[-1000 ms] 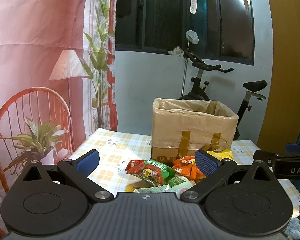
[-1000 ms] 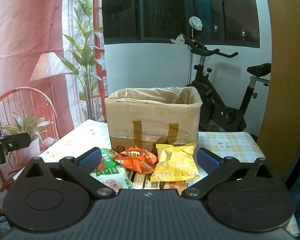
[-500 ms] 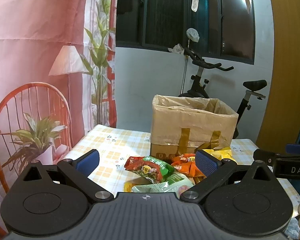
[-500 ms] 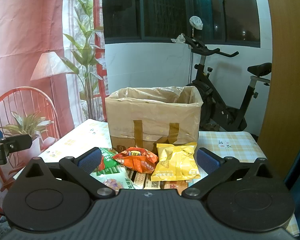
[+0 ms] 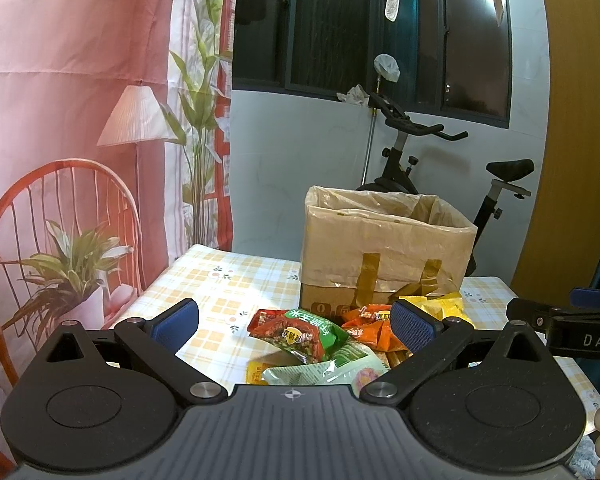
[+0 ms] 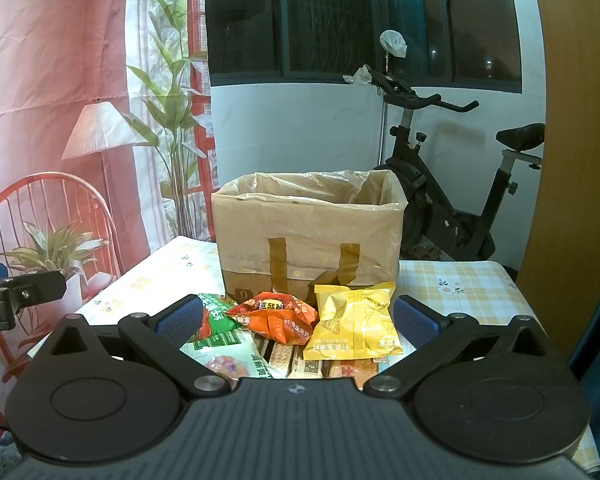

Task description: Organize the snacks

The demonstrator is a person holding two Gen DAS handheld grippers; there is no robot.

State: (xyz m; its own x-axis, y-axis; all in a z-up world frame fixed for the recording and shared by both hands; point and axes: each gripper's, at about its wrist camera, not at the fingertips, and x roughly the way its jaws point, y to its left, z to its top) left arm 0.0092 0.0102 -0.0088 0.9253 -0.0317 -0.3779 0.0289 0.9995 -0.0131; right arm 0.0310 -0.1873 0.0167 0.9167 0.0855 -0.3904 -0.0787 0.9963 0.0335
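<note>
Right wrist: checked tablecloth, cardboard box, exercise bike

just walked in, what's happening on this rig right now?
A person holds a two-finger gripper in each hand over a checked table. Both the left gripper and the right gripper are open and hold nothing. A pile of snack packets lies in front of a lined cardboard box: a yellow packet, an orange-red packet and a green-red packet among them. None of them is gripped yet, and whether anything is in the box cannot be seen.
</note>
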